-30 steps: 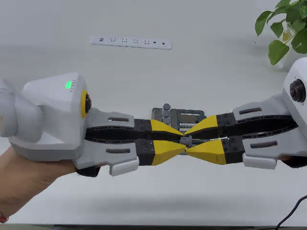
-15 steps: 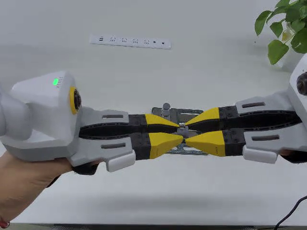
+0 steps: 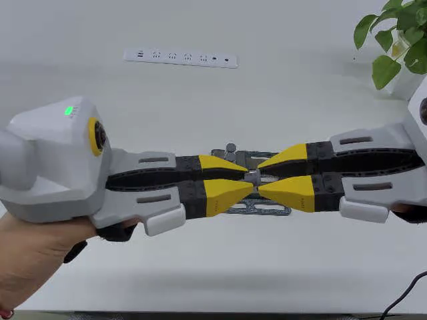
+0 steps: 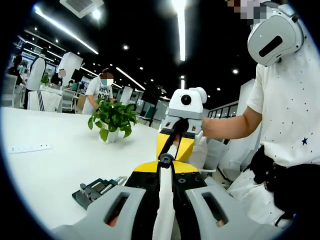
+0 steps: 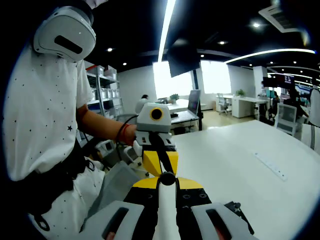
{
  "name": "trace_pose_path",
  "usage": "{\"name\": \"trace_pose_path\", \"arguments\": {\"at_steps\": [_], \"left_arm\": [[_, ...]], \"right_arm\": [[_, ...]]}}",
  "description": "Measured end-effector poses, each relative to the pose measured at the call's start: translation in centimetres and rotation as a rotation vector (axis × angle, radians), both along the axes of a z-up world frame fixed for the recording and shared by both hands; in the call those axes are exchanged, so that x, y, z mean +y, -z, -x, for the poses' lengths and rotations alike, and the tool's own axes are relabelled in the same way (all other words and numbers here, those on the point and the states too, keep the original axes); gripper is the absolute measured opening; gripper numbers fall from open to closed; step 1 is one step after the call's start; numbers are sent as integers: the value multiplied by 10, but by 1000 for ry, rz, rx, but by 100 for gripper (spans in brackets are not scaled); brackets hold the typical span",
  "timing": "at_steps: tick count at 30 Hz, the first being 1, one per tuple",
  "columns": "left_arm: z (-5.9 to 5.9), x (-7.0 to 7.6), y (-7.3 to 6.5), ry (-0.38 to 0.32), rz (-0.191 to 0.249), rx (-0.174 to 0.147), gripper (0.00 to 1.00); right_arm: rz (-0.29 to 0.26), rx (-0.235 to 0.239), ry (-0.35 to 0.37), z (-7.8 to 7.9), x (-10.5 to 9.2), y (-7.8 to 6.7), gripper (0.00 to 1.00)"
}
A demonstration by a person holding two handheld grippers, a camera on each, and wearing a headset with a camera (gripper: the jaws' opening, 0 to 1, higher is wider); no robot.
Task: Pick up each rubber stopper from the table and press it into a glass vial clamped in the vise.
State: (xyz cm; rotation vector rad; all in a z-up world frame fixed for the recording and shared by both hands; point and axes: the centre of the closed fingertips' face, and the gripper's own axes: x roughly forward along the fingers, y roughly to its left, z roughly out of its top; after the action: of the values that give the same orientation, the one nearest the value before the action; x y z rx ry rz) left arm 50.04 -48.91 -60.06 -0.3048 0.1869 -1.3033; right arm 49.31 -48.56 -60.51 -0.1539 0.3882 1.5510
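Above the white table [image 3: 220,267], at the left edge of the head view, a hand [image 3: 33,250] holds the left gripper [image 3: 249,179], which reaches level toward the right. Its yellow-tipped jaws are drawn narrow, with only a slim gap between them. At their tips sits the small grey rubber stopper [image 3: 253,177], held in the air above the vise [image 3: 250,159]. The vise lies flat on the table just behind and beneath the meeting tips, and a small grey round-topped piece [image 3: 231,147] stands at its left end. The vials in it cannot be made out. From the right, the right gripper [image 3: 259,178] comes in tip to tip with the left. Its jaws are just as narrow, and they pinch the same stopper from the other side. In the left gripper view the stopper [image 4: 165,160] shows as a dark knob caught between both pairs of yellow tips. A white power strip [image 3: 180,58] lies far back on the table, and a leafy plant [image 3: 397,40] stands at the far right corner.
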Motion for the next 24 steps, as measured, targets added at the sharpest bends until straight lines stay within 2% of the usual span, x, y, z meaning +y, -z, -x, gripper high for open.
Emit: {"name": "trace_pose_path", "arguments": {"at_steps": [5,9,24], "left_arm": [[-1,1,-1,-1,19,15,4],[-1,1,-2,-2,24,15,4],[-2,1,3,0,7,9,5]], "right_arm": [[1,-13,-3,0,1,-2,7],[-1,-16,-3,-1,1,-3,7],[22,2,0,-3,3,3,6]]}}
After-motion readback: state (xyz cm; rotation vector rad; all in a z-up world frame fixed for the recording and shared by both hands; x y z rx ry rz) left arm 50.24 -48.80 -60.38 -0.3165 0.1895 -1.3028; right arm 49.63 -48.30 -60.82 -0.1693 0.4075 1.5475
